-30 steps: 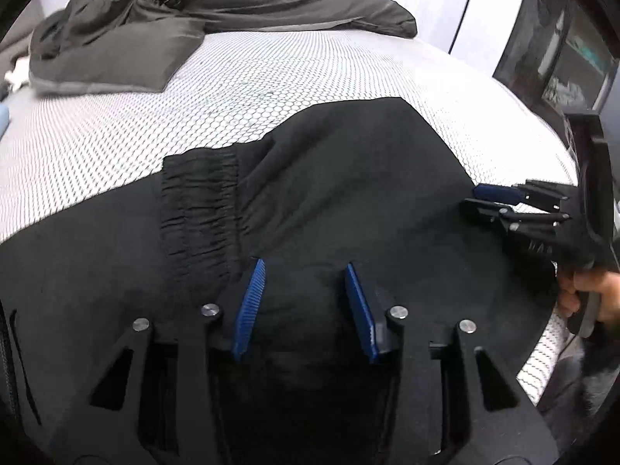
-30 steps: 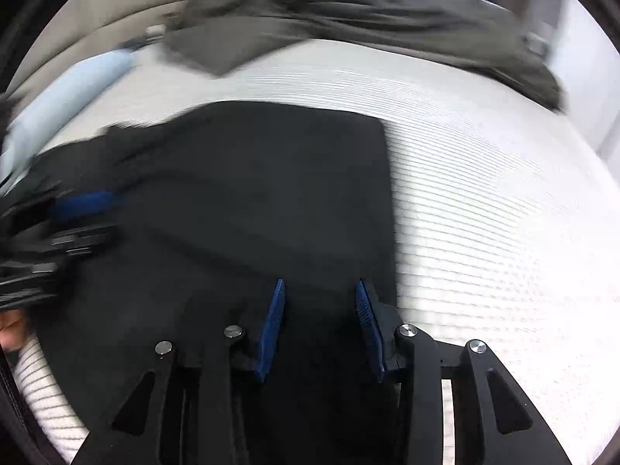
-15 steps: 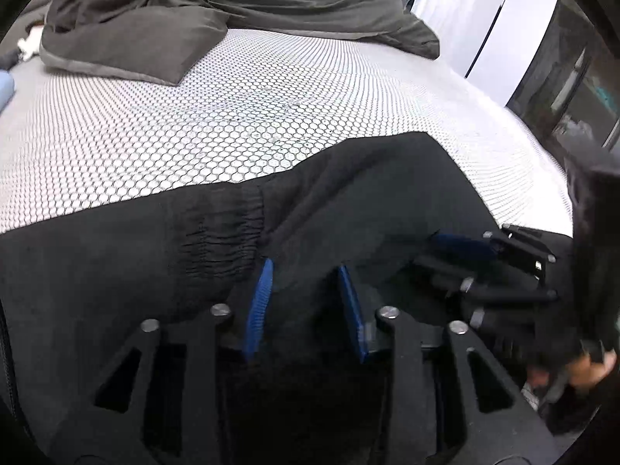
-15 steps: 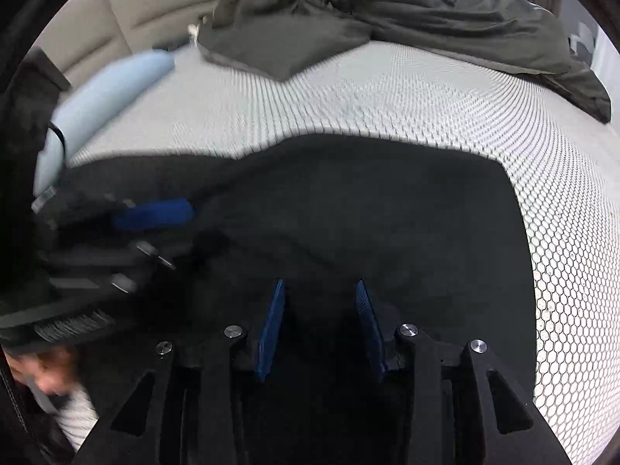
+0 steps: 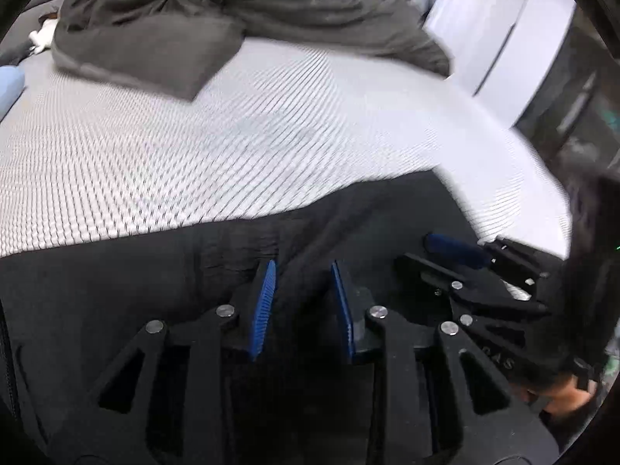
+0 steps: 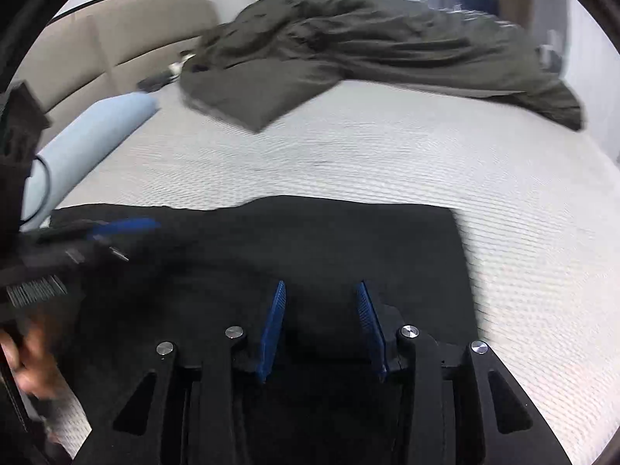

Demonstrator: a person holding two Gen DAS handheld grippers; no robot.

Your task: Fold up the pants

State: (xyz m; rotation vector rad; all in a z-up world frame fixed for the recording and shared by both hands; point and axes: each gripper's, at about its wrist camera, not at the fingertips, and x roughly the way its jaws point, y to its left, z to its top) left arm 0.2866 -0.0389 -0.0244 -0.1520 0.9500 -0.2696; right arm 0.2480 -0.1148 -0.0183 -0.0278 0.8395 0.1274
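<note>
Pants (image 5: 368, 228) lie on the mattress (image 5: 193, 147), directly under and ahead of the left gripper (image 5: 302, 271); right gripper (image 5: 457, 252) sits just to its right, over the same pants; crumpled blanket (image 5: 240, 11) lies well beyond both grippers at the far side; rolled pillow (image 6: 89, 135) far left of the right gripper.

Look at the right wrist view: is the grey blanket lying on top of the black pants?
No: the grey blanket is bunched at the far end of the bed, with bare white mattress between it and the black pants.
</note>
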